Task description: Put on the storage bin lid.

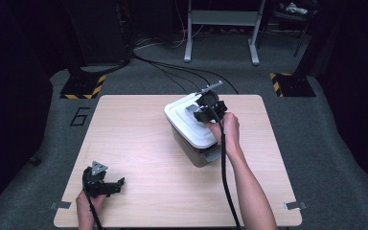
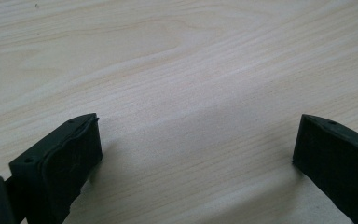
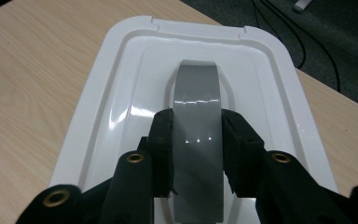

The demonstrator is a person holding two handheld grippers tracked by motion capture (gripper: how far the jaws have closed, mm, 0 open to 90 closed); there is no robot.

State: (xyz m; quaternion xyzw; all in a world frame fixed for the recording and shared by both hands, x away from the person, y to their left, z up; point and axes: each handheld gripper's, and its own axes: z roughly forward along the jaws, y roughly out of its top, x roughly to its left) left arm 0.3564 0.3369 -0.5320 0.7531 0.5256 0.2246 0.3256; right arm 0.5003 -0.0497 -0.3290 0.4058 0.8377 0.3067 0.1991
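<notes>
The right gripper [image 3: 196,154] clamps its black pads on either side of the grey arched plastic handle [image 3: 197,116], whose long axis runs straight ahead between them, atop the white rectangular plastic lid [image 3: 98,107] of a grey bin [image 1: 195,152] on the right half of the pale wooden table [image 1: 139,143]; the left gripper [image 2: 196,154] rests well apart at the near left corner, jaws spread and empty

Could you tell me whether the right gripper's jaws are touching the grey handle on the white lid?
Touching. In the right gripper view, the right gripper has both black pads pressed against the sides of the grey handle on the white lid, with no gap visible.
</notes>
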